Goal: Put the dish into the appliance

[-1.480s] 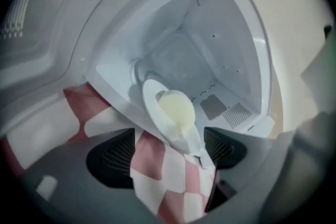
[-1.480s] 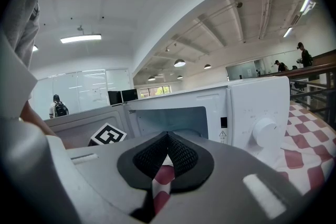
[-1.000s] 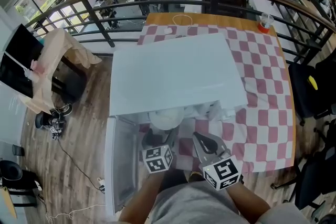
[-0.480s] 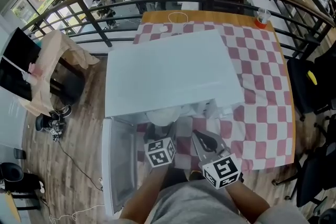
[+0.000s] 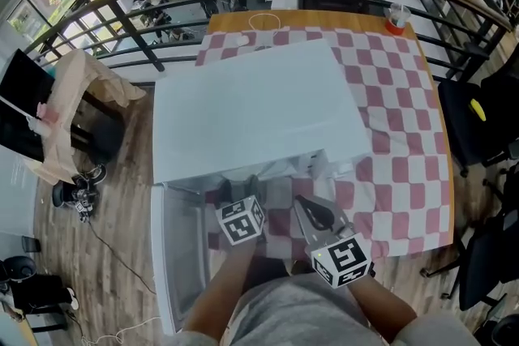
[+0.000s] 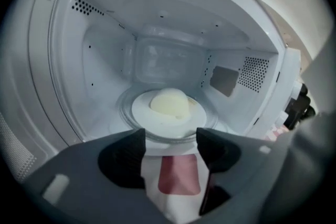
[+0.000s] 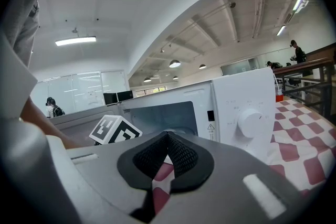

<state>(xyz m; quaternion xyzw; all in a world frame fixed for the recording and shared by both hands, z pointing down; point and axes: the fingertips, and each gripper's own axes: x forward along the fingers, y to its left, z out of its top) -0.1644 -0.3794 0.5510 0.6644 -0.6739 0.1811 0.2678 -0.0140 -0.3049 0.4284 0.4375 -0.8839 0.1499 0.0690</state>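
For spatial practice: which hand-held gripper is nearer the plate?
Left. Left hand-held gripper faces the plate at the microwave's opening, empty jaws just closing; right hand-held gripper hangs outside, rightward.

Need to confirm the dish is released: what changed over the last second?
The left gripper edged toward the microwave opening; its jaws have just been closing, nothing between them. The dish, earlier showing at the opening, now sits untouched on the turntable. The right gripper stayed shut and still.
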